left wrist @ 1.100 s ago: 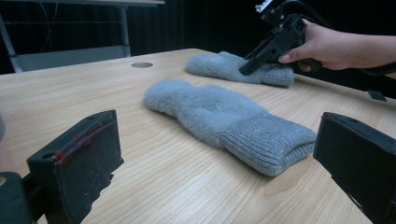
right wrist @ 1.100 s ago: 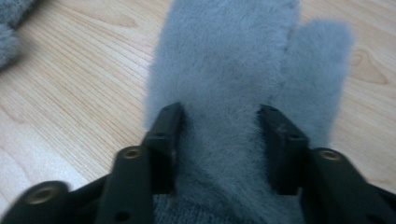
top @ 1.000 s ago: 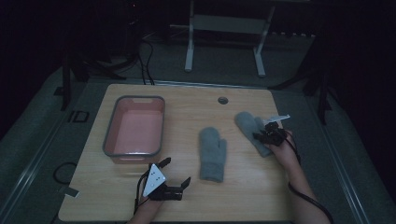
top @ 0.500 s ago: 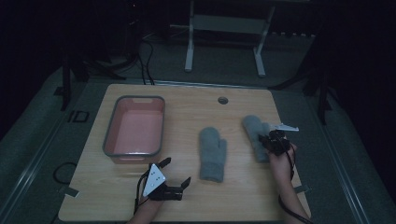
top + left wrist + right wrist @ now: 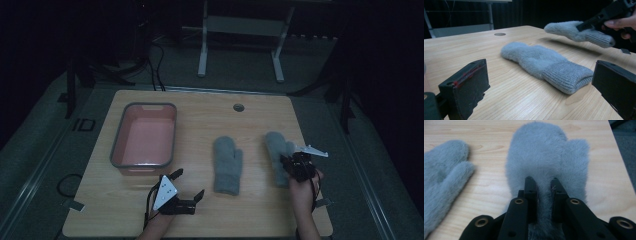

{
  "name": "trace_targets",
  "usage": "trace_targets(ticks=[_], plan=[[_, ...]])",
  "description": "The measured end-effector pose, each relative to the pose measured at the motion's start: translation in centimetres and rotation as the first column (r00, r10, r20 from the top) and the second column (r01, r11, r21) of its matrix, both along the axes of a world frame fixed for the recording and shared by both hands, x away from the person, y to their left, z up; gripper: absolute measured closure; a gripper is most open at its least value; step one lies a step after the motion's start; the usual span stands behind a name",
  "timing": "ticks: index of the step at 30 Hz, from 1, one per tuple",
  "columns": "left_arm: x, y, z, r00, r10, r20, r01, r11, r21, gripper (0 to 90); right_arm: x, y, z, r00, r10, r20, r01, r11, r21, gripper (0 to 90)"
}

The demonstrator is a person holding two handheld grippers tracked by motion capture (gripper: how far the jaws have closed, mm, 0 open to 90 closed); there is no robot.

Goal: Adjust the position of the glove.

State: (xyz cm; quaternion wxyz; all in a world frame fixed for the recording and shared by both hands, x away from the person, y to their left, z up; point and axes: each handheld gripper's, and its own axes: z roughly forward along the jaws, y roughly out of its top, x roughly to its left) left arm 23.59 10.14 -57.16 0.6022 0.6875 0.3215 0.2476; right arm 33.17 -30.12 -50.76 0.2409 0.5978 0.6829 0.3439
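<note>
Right gripper (image 5: 299,165) is pinching the right mitten (image 5: 546,162) near its cuff, jaws nearly shut on a fold, holding it off the table (image 5: 200,107) at the right edge. The thin bite is risking a slip, or the mitten dragging off the edge. Left gripper (image 5: 187,185) is resting wide open, empty, near the other mitten (image 5: 227,165). Pink tray (image 5: 116,150) is sitting far left; the room is looking dark.

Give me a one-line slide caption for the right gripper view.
Right gripper pinching a grey mitten above the wooden table.
</note>
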Motion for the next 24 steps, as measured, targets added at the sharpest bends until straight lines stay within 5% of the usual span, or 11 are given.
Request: trace_targets(ticks=[9,17,22,24], plan=[[0.0,-0.1,0.0,1.0000,-0.004,0.007,0.004,0.9999,0.010,1.3,-0.1,-0.6,-2.7,0.9929,-0.106,-0.055,0.106,0.9944,-0.004,78.5],[0.0,-0.1,0.0,1.0000,-0.006,0.006,0.006,0.9999,0.012,1.3,0.2,-0.6,-3.6,0.9936,-0.090,-0.068,0.090,0.9959,-0.004,74.6],[0.0,-0.1,0.0,1.0000,-0.007,0.002,0.007,1.0000,0.007,1.3,0.2,-0.8,-2.7,0.9976,-0.027,-0.064,0.029,0.9989,0.036,44.8],[0.0,-0.1,0.0,1.0000,-0.008,0.002,0.008,1.0000,0.006,1.3,0.1,-0.7,-1.8,0.9982,0.027,-0.054,-0.026,0.9996,0.011,42.0]])
